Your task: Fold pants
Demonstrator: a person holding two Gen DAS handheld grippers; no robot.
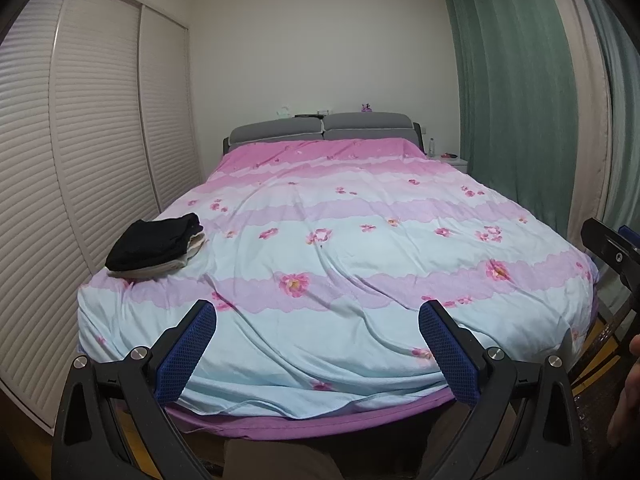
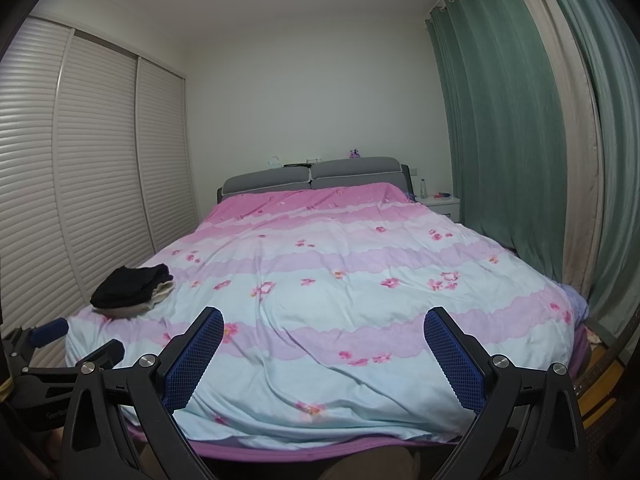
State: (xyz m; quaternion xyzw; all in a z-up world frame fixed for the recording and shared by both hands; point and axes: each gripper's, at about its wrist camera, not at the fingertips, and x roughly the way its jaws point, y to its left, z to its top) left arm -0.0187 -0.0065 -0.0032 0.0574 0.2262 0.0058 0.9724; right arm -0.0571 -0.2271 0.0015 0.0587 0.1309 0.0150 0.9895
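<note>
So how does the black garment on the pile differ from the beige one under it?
The black garment lies on top of the pile, while the beige garment lies under it on the duvet. The black one shows almost fully; the beige one shows only at its edges. Both look folded and lie near the bed's left edge.

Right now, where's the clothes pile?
The clothes pile sits on the near-left part of the bed, beside the wardrobe doors, left of and beyond the open left gripper; both views show it.
</note>
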